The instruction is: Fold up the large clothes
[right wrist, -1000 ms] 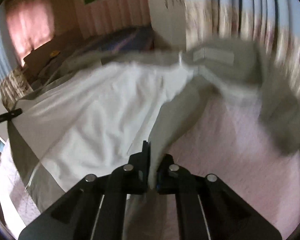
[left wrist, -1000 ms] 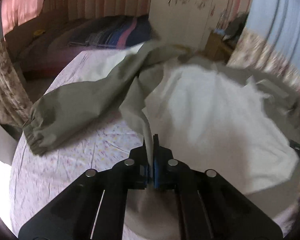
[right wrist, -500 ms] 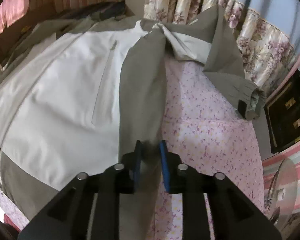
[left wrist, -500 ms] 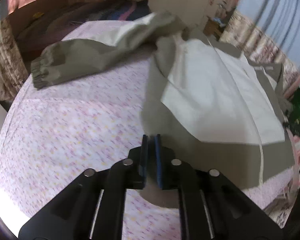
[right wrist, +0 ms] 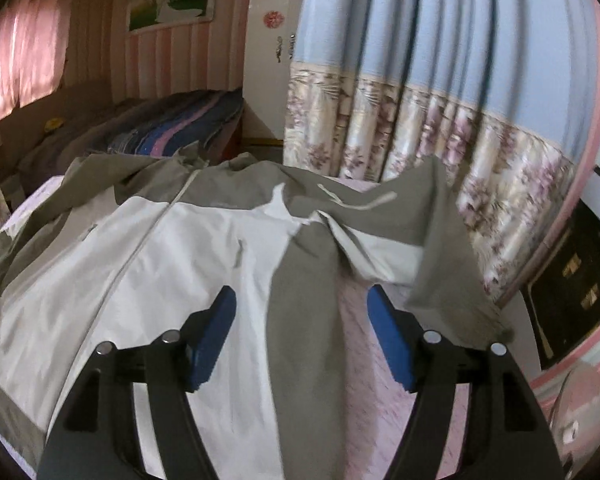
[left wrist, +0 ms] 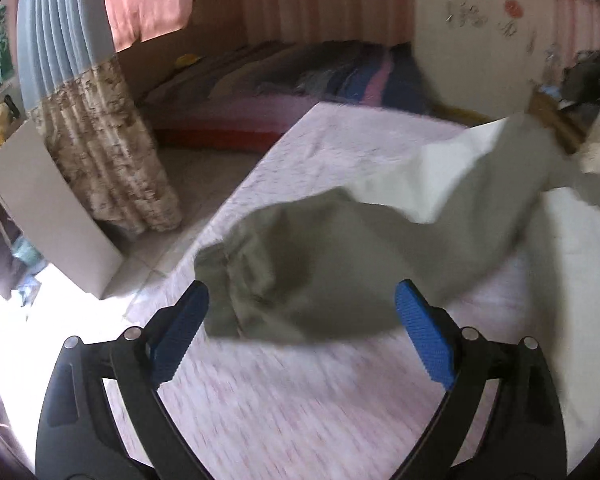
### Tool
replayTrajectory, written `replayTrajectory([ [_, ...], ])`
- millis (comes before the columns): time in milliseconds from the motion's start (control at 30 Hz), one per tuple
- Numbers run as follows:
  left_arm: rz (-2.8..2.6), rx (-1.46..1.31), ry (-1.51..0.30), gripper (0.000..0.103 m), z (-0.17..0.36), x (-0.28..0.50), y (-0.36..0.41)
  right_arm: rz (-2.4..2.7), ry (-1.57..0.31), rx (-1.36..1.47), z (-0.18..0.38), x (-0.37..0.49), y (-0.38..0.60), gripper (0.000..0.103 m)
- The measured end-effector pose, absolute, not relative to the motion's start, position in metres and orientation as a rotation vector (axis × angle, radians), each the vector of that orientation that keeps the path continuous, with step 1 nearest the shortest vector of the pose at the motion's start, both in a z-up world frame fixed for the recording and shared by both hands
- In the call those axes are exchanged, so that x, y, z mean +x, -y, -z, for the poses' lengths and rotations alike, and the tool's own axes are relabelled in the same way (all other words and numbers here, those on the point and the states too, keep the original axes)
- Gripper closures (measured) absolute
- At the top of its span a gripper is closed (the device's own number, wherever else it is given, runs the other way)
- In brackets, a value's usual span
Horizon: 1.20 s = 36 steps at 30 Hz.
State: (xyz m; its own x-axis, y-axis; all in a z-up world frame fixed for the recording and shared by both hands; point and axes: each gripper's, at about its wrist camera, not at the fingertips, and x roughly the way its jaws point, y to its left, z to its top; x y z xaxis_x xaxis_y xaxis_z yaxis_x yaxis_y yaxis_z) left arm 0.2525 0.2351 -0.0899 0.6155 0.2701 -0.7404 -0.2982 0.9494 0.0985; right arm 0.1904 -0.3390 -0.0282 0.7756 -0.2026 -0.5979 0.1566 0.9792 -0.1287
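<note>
Lying spread face-up on the bed (left wrist: 300,420), the jacket (right wrist: 179,264) occupied most of the pink-patterned sheet, with its collar toward the far end of the mattress and its hem nearest the cameras. Its long axis ran away from both grippers, following the central zip line.

The left gripper (left wrist: 302,320) was empty, its jaws opening and already wide apart, with no pad pressing on cloth. Directly ahead of it, just beyond the blue pads (left wrist: 424,340), lay the left sleeve (left wrist: 340,264). That sleeve extended from its gathered cuff (left wrist: 219,292), close to the left fingertip, diagonally up and to the right toward the shoulder and the white body panel. The cuff end was the part nearest this gripper; the shoulder end was well apart from it.

The right gripper (right wrist: 302,332) was likewise releasing, jaws opening, nothing clamped. A grey side panel (right wrist: 304,320) of the jacket lay on the bed between the lines of its two fingers but was not pressed by either pad. The right sleeve (right wrist: 440,248) rose to the right of this gripper, draped outward toward the curtain (right wrist: 420,120).

Judged from this layout, the next fold would turn on each sleeve being brought inward across the white front. Each sleeve lay on the outer side of its own gripper, so each hand was the nearer one for its side. The left cuff appeared the readier pick.
</note>
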Motion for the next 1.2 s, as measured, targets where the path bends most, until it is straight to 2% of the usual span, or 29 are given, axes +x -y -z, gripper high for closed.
replayTrajectory([
  [33, -0.348, -0.032, -0.868, 0.010, 0.098, 0.267, -0.242, 0.191, -0.658, -0.094, 0.028, 0.197, 0.332, 0.034],
  [100, -0.385, -0.049, -0.942, 0.018, 0.116, 0.292, -0.256, 0.188, -0.657, -0.133, 0.026, 0.204, 0.319, 0.034],
  [133, -0.397, -0.051, -0.966, 0.033, 0.124, 0.298, -0.257, 0.184, -0.656, -0.144, 0.026, 0.206, 0.314, 0.034],
  [167, -0.405, -0.043, -0.977, 0.054, 0.128, 0.302, -0.260, 0.177, -0.655, -0.151, 0.025, 0.211, 0.310, 0.034],
  [200, -0.409, -0.028, -0.982, 0.066, 0.130, 0.308, -0.261, 0.164, -0.656, -0.158, 0.023, 0.217, 0.305, 0.034],
  [233, -0.375, -0.046, -0.990, 0.097, 0.130, 0.310, -0.264, 0.151, -0.656, -0.166, 0.021, 0.224, 0.300, 0.034],
  [267, -0.352, -0.075, -0.997, 0.101, 0.129, 0.314, -0.269, 0.144, -0.655, -0.173, 0.019, 0.228, 0.297, 0.034],
  [367, -0.297, -0.198, -0.962, 0.102, 0.108, 0.318, -0.292, 0.114, -0.616, -0.210, 0.007, 0.245, 0.279, 0.034],
  [500, -0.345, -0.392, -0.821, 0.102, 0.061, 0.315, -0.374, 0.091, -0.558, -0.239, -0.008, 0.264, 0.261, 0.034],
  [567, -0.473, -0.393, -0.761, 0.103, 0.047, 0.318, -0.411, 0.091, -0.549, -0.242, -0.011, 0.277, 0.257, 0.034],
  [700, -0.638, -0.462, -0.771, 0.103, 0.046, 0.320, -0.466, 0.050, -0.588, -0.197, -0.004, 0.298, 0.257, 0.034],
  [733, -0.635, -0.478, -0.774, 0.096, 0.047, 0.318, -0.466, 0.048, -0.598, -0.194, 0.000, 0.301, 0.258, 0.034],
  [800, -0.603, -0.478, -0.785, 0.063, 0.050, 0.313, -0.454, 0.051, -0.608, -0.194, 0.004, 0.304, 0.260, 0.034],
  [833, -0.585, -0.465, -0.792, 0.035, 0.053, 0.308, -0.436, 0.052, -0.612, -0.186, 0.006, 0.306, 0.263, 0.034],
  [867, -0.554, -0.457, -0.792, 0.020, 0.057, 0.304, -0.415, 0.049, -0.617, -0.175, 0.008, 0.306, 0.265, 0.034],
  [933, -0.475, -0.439, -0.813, 0.019, 0.063, 0.296, -0.379, 0.045, -0.631, -0.153, 0.012, 0.308, 0.271, 0.034],
  [1033, -0.369, -0.444, -0.866, 0.009, 0.080, 0.302, -0.326, 0.037, -0.640, -0.150, 0.016, 0.307, 0.274, 0.034],
  [1200, -0.376, -0.565, -0.925, 0.009, 0.106, 0.338, -0.304, 0.056, -0.630, -0.199, 0.020, 0.298, 0.275, 0.031],
])
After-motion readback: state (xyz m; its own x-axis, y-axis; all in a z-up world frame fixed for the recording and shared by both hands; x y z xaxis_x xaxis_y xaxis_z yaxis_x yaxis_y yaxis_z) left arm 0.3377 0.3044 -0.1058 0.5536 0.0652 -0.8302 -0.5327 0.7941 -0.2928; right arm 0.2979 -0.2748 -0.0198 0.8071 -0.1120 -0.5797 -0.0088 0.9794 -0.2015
